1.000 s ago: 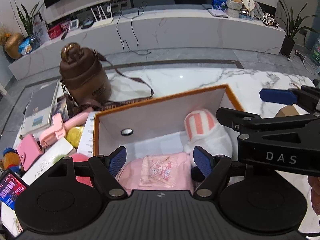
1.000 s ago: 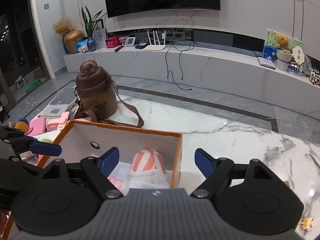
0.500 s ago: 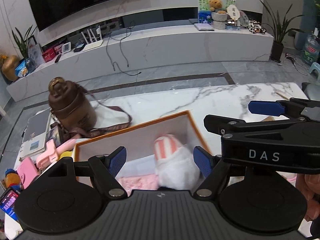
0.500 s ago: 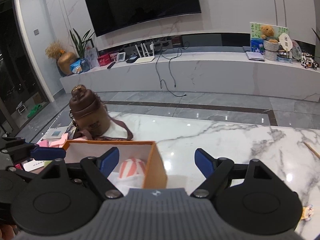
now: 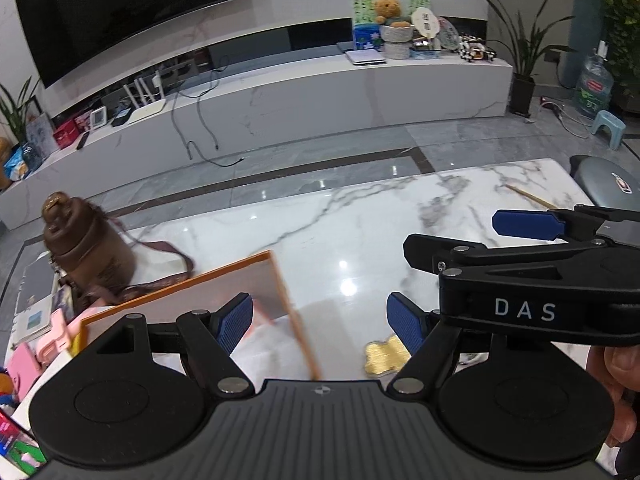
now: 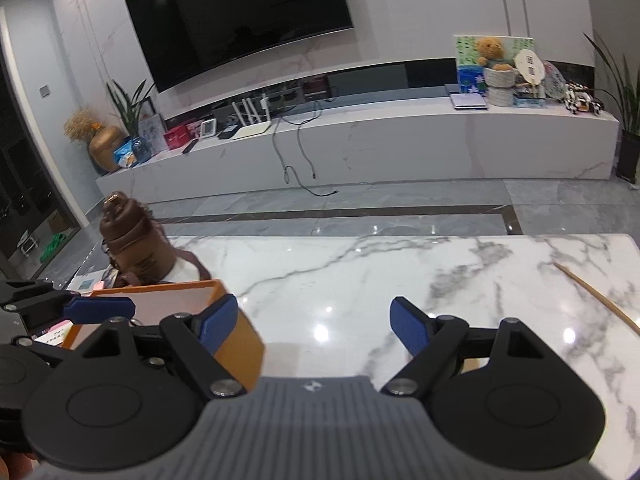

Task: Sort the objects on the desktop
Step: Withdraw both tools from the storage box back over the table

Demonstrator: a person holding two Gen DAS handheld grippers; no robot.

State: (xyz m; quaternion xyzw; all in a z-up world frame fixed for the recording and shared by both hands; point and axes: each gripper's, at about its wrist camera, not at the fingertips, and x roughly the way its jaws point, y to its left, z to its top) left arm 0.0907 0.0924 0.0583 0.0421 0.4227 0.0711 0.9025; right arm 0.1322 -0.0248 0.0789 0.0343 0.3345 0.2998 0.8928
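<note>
An orange-edged box [image 5: 276,280] stands on the marble table [image 5: 360,220], low left in the left wrist view; it also shows in the right wrist view [image 6: 240,340]. My left gripper [image 5: 320,320] is open and empty, above the box's right wall. A small gold piece [image 5: 386,356] lies on the table by its right finger. My right gripper [image 6: 316,324] is open and empty, over bare marble right of the box. It also shows side-on in the left wrist view [image 5: 520,240].
A brown strapped bottle [image 5: 86,248] stands left of the box. Pink items and books [image 5: 36,344] crowd the table's left edge. A wooden stick [image 6: 600,296] lies at the far right. A grey round object [image 5: 604,184] sits past the right edge.
Both grippers have risen and swung right, away from the box. The box's contents have dropped out of sight and more bare marble is in view.
</note>
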